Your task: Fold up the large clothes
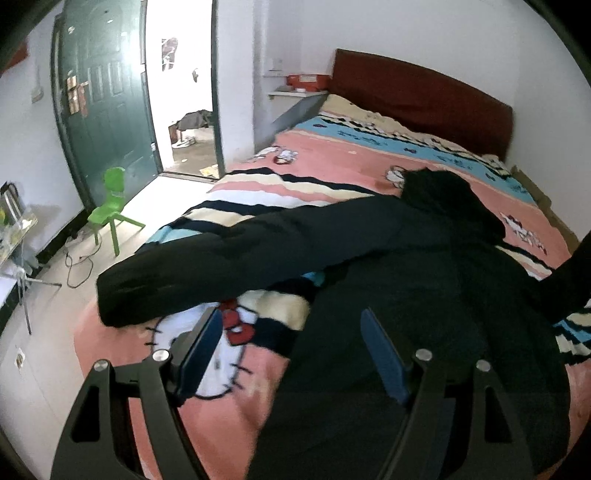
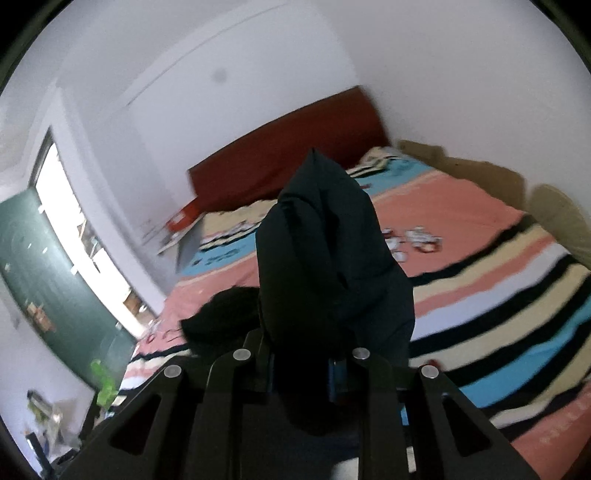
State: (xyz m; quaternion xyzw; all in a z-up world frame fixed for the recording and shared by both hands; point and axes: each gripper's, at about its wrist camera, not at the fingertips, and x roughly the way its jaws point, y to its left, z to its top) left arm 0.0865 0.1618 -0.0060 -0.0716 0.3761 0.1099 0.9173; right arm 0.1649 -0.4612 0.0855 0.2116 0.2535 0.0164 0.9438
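Jaws of right gripper (image 2: 301, 373) clamp black coat (image 2: 325, 251) over bed (image 2: 498, 266).

White walls (image 1: 424, 33) enclose a small bedroom. A bed (image 1: 332, 155) with a dark red headboard (image 1: 417, 92) carries a pink, blue and striped cartoon cover. A dark green door (image 1: 103, 110) stands open onto a bright doorway (image 1: 181, 92). On the pale tiled floor (image 1: 155, 206) stands a green plastic chair (image 1: 112, 206), with a cable (image 1: 79, 266) just beside it. A small shelf (image 1: 295, 93) hangs by the headboard.

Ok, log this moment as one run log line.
step: folding black coat on bed | left gripper: open, empty | right gripper: shut on coat sleeve, lifted
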